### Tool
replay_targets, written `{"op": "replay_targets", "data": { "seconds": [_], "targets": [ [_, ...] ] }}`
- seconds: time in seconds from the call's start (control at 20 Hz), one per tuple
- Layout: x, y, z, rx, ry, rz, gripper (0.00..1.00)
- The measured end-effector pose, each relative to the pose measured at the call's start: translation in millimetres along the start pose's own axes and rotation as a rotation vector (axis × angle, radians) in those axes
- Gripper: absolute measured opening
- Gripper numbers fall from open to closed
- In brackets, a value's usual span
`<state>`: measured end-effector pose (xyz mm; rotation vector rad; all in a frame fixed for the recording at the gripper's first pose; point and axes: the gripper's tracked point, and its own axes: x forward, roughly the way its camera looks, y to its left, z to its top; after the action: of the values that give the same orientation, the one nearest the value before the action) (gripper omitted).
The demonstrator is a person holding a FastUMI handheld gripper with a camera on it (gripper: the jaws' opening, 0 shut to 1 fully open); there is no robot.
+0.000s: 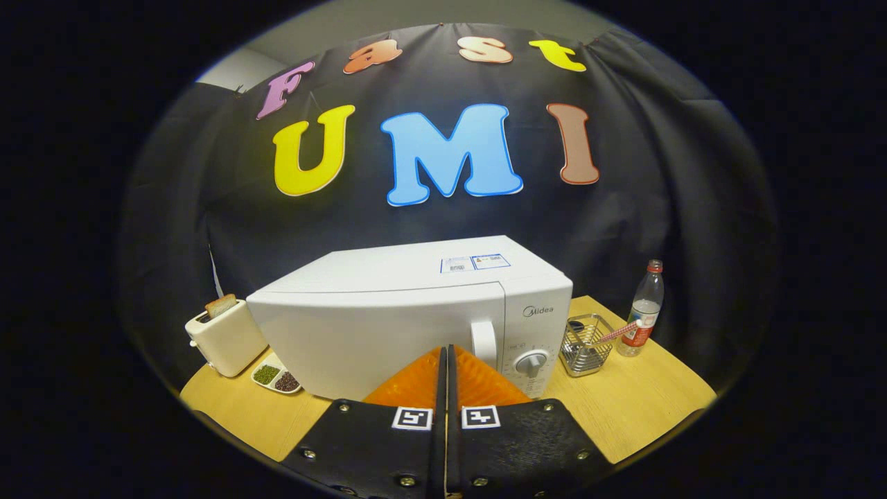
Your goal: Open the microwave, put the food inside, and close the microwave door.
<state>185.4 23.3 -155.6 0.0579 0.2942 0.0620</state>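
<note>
White microwave (388,312), door shut, stands on table (624,409); gripper (447,357) fingers together, empty, just before its door.

The wooden table (624,409) bears a microwave (388,326), toaster (225,336), dish (277,378) (two-part), wire basket (585,344) and bottle (644,312).

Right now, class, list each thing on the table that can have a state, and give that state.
White microwave: door closed.
Orange-fingered tongs: shut, empty, just before the door.
Cream toaster: bread slice sticking up.
Clear plastic bottle: upright, red cap on.
Wire metal basket: upright, holds a straw.
</note>
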Motion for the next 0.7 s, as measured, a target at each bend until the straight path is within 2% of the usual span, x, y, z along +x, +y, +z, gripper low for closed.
{"op": "replay_targets", "data": {
  "seconds": [0.7],
  "targets": [
    [-180,25,33,-0.045,-0.134,-0.017,0.01]
  ]
}}
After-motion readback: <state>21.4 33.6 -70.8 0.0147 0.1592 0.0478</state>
